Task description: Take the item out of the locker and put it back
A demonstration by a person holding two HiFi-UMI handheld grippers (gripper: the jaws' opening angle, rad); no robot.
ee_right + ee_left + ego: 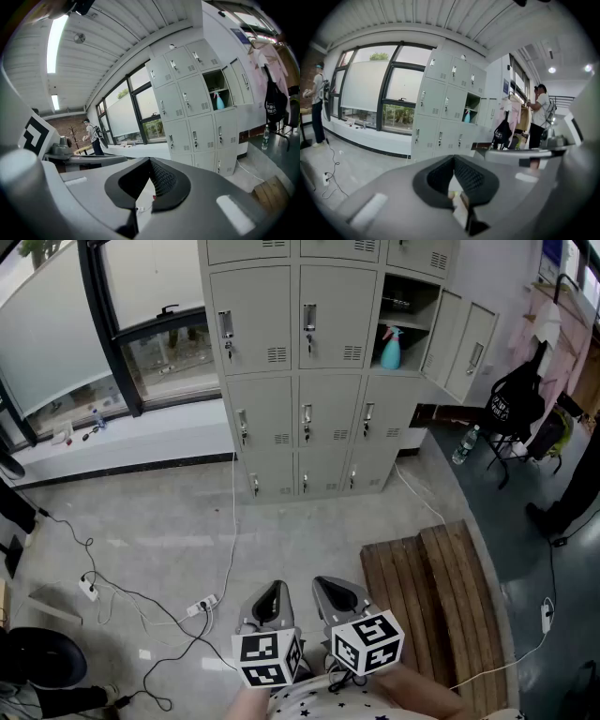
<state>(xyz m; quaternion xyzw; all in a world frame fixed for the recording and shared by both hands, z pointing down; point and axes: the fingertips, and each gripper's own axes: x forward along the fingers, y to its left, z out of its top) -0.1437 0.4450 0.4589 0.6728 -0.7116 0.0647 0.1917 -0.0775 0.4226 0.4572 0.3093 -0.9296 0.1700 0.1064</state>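
spray bottle [391, 349], bag [511, 401] print possibly logo

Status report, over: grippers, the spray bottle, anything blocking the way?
Left gripper and right gripper both shut, empty, well short of the lockers. Blue spray bottle upright in the open locker. Cables on floor between; wooden bench at right.

Grey concrete floor [141, 521] carries: grey metal locker bank [300, 427], brown wooden slat bench [431, 606], white cables [230, 549], white power strip [202, 604].
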